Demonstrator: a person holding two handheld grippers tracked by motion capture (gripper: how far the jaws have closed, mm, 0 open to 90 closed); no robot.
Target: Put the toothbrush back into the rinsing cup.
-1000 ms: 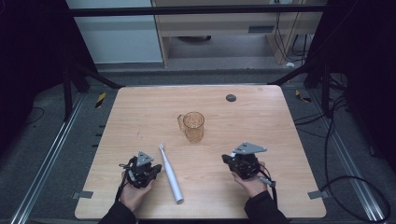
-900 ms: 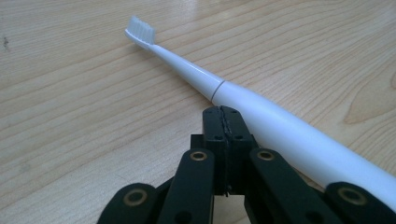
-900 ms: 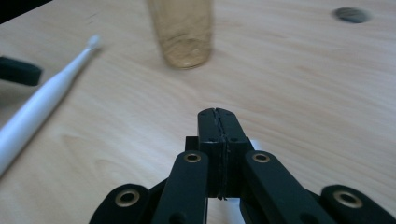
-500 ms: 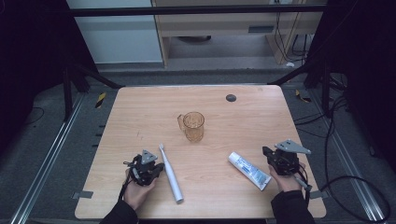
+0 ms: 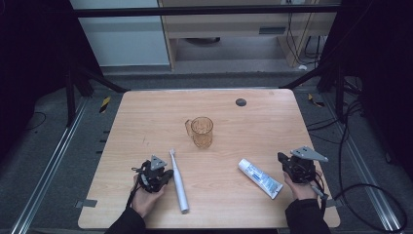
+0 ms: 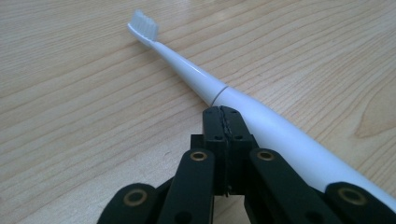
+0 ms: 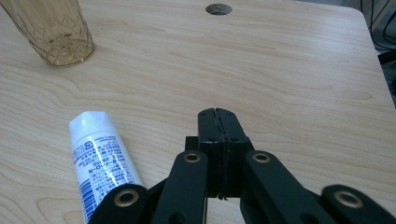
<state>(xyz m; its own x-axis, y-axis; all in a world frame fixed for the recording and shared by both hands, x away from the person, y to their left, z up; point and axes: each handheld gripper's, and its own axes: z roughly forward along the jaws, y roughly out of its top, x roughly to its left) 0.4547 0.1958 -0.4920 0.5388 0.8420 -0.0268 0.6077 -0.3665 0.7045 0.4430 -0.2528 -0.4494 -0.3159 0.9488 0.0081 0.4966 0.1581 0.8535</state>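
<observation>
pale wooden table (image 5: 146, 122) with a person's two hands near its front edge, each holding a black tong. the left gripper (image 5: 160, 176) has its jaws pressed together, gripping nothing; a white electric toothbrush (image 5: 178, 180) lies flat just to its right. the right gripper (image 5: 284, 159) is likewise clenched and empty; a white toothpaste tube (image 5: 259, 178) lies just to its left. an amber cup (image 5: 200, 132) stands farther off, between them.

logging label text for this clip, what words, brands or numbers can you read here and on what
Toothpaste tube: blue print on its white label, too small and blurred to read in the right gripper view; the same in the high view.
Electric toothbrush: no text seen.
Amber glass mug: no text seen.
Nothing else readable.
</observation>
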